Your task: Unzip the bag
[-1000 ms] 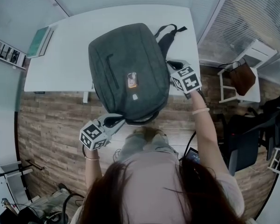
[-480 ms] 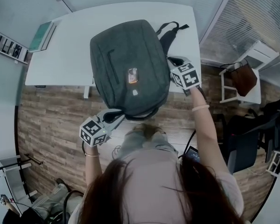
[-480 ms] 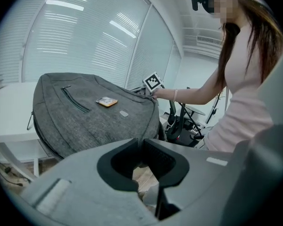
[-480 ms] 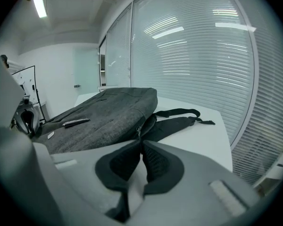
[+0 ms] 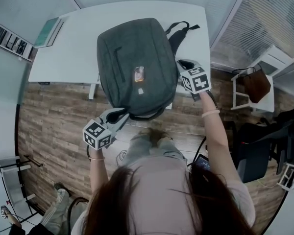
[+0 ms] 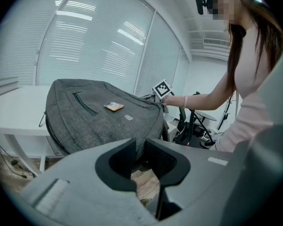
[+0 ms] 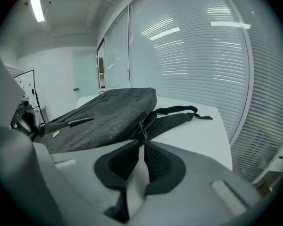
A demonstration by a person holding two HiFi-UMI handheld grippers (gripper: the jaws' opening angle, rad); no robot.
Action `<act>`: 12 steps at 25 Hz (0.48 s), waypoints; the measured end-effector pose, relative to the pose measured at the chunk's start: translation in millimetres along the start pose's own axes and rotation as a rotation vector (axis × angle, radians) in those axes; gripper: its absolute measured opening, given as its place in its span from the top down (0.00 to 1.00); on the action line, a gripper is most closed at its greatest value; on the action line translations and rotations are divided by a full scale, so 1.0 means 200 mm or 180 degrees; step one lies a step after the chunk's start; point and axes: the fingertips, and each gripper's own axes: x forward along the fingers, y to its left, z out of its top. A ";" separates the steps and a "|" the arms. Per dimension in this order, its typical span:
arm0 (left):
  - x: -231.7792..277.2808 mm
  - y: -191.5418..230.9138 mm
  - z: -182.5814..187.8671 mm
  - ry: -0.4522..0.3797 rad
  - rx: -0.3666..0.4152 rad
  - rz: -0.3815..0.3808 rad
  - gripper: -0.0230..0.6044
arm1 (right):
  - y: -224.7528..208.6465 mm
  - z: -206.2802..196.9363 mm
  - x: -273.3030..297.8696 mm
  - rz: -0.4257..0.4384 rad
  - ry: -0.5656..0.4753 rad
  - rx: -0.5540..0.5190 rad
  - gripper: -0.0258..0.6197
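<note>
Holding the left hand-held gripper (image 5: 118,115) at the near corner of the grey bag (image 5: 137,67), you have jaws that have just been opening. They stand apart, with the bag's rim at their mouth, unpressed. The bag lies flat on the white counter (image 5: 73,53), its near end overhanging. Your right hand-held gripper (image 5: 183,64) sits beside the bag's right side, jaws nearly together on nothing, with the zipper pull (image 7: 142,127) just ahead.

Pale pink top (image 5: 161,180), long hair (image 5: 137,204), bracelet (image 5: 210,114), grey left tongs (image 5: 119,115) and right tongs (image 5: 182,62), black-and-white marker cubes (image 5: 98,133)
</note>
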 end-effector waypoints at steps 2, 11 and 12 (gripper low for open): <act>-0.01 -0.01 0.01 -0.0052 -0.0034 0.0067 0.86 | 0.01 0.00 -0.03 0.0007 -0.0040 0.0025 0.90; -0.12 0.02 0.06 -0.0393 -0.0160 0.0622 0.86 | 0.08 0.02 -0.19 0.0136 -0.0316 0.0209 0.91; -0.13 0.02 0.06 -0.0419 -0.0164 0.0686 0.86 | 0.10 0.03 -0.21 0.0131 -0.0353 0.0182 0.92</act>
